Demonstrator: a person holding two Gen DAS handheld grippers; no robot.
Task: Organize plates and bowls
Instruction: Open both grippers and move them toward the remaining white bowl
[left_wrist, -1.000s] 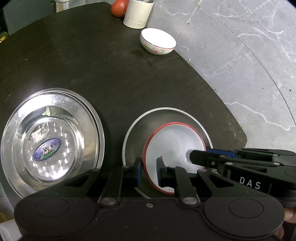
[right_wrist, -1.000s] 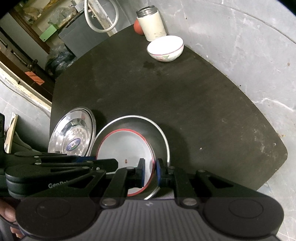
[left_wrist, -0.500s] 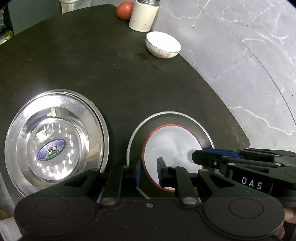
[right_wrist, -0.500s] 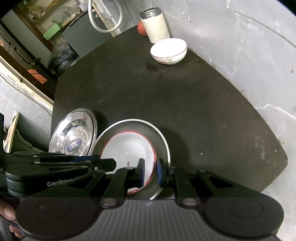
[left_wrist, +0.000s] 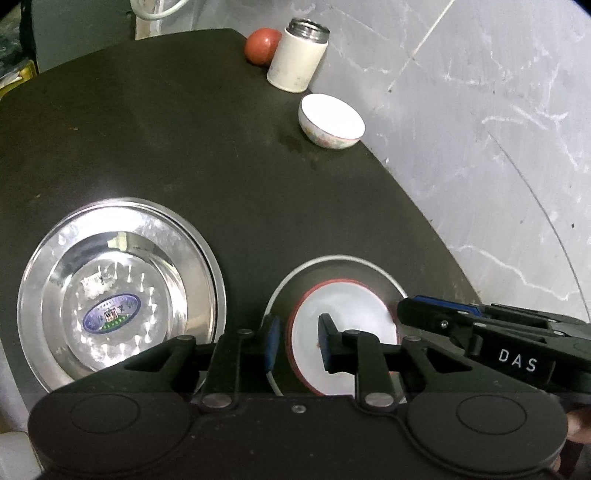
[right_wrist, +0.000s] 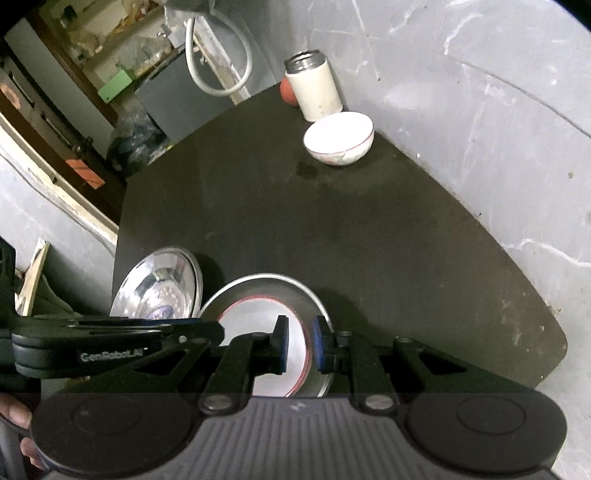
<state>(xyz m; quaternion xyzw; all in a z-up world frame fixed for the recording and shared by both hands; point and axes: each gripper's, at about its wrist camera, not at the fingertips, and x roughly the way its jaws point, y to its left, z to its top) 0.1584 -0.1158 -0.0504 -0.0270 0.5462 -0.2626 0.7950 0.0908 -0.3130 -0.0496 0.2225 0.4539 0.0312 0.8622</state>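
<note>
Left wrist: round red-rimmed white plate nested in steel dish.

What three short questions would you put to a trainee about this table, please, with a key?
1. True or false: the white bowl stands beside the flask.
2. The red-rimmed plate lies in: A the steel pan; B the white bowl; C the flask.
3. Do the left tongs, the right tongs, or both straddle that plate's rim?
Key: 1 true; 2 A; 3 both.
</note>
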